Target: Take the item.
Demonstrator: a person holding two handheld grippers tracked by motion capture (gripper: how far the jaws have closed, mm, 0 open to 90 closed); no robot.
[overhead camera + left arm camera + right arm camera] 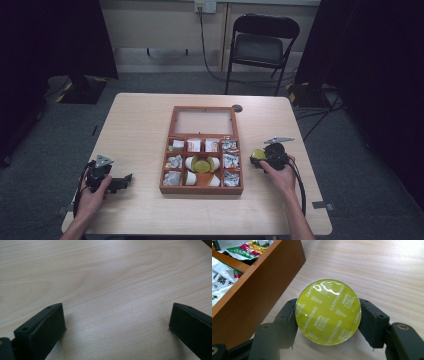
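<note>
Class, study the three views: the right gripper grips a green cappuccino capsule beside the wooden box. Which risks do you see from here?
1. The right gripper pinches the round capsule only at its rim, so it may slip or twist out.
2. The wooden box wall stands close beside the capsule; a careless swing might strike it.
3. The middle compartment already holds white capsules and a green capsule, so another may not seat flat.

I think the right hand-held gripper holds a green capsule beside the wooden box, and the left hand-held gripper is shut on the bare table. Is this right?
Not quite. The left hand-held gripper is open, not shut: the left gripper view shows its jaws wide apart over the bare table. The rest stands: the right hand-held gripper holds the green capsule beside the wooden box.
</note>
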